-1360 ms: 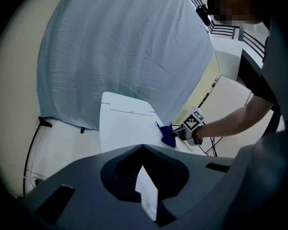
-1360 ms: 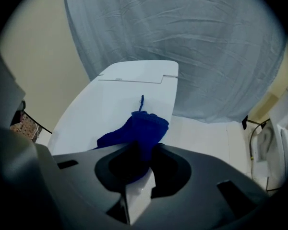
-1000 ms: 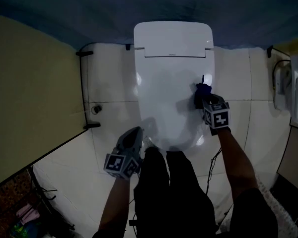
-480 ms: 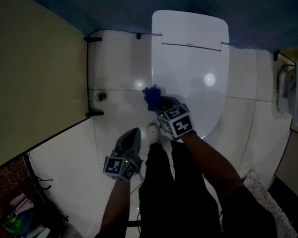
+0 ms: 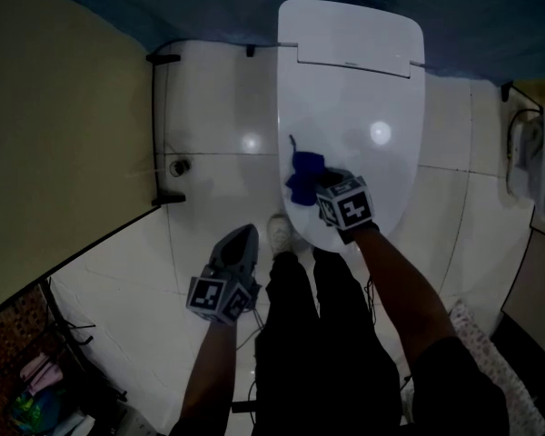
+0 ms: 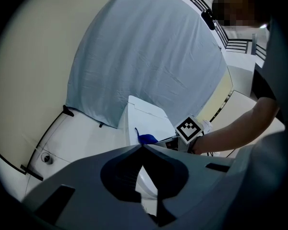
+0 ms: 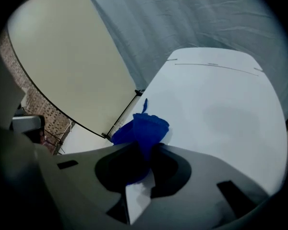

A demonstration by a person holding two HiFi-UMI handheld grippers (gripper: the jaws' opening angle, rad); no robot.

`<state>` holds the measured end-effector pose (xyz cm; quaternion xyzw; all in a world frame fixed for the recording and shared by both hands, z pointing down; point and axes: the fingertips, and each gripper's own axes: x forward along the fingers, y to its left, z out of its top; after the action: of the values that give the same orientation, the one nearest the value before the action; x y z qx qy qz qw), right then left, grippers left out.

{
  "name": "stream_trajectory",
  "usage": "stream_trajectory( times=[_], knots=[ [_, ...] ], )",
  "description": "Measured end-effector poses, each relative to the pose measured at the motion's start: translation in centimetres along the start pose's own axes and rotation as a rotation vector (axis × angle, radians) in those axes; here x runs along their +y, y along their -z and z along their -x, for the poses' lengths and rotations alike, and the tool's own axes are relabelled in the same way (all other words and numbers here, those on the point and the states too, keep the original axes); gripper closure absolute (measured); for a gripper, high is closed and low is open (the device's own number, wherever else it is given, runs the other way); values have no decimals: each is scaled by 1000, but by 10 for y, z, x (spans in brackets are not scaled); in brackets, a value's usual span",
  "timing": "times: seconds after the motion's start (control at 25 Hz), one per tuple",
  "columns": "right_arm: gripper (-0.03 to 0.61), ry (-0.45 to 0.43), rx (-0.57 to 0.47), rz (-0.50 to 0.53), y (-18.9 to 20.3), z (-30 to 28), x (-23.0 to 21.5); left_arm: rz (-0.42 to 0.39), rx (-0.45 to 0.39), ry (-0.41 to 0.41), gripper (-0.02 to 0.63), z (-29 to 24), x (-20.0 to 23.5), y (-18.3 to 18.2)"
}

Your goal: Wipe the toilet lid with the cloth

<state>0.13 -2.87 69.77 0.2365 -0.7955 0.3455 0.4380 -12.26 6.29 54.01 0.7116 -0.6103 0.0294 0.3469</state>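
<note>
— Jaws of the right gripper (image 7: 146, 150) are seen clamped on a bunched blue cloth (image 7: 143, 128). Is that borne out from above?

— It is. In the head view the right gripper (image 5: 320, 189) is held low over the white toilet lid (image 5: 354, 98). The cloth (image 5: 302, 176) is rested on the lid's left part, close to the left edge and nearer the front than the hinge.

— How is the left gripper (image 6: 143, 146) found?

— Its jaws are drawn together with the tips meeting, and nothing is held between them. From above, the left gripper (image 5: 242, 240) is seen well apart from the cloth, over the white floor tiles (image 5: 209, 125). It is just to the left of the person's legs (image 5: 309, 334), which are clad in dark trousers, and its tips are pointed toward the front of the toilet.

— What is shown around the toilet?

— The toilet lid (image 7: 221, 109) is shut, and a bright spot of light is reflected on its right part. A yellowish partition (image 5: 64, 134) is seen at the left, with a round floor drain (image 5: 175, 166) near its foot. A blue-grey sheet (image 6: 144, 56) is hung behind the toilet. A pale shoe (image 5: 280, 234) is placed just beside the lid's front left edge.
</note>
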Motion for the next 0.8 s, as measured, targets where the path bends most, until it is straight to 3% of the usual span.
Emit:
stream_trajectory(
  times=[0.36, 0.48, 0.68, 0.8],
  knots=[
    [512, 86, -33, -105, 44, 42, -78, -49, 56, 90, 623, -30, -32, -1],
    [512, 146, -37, -37, 54, 60, -106, -66, 78, 114, 623, -39, -44, -1],
    [512, 238, 21, 201, 78, 85, -136, -150, 138, 154, 623, -51, -61, 6],
    [512, 271, 23, 160, 95, 100, -157, -156, 158, 176, 623, -54, -68, 10]
  ],
)
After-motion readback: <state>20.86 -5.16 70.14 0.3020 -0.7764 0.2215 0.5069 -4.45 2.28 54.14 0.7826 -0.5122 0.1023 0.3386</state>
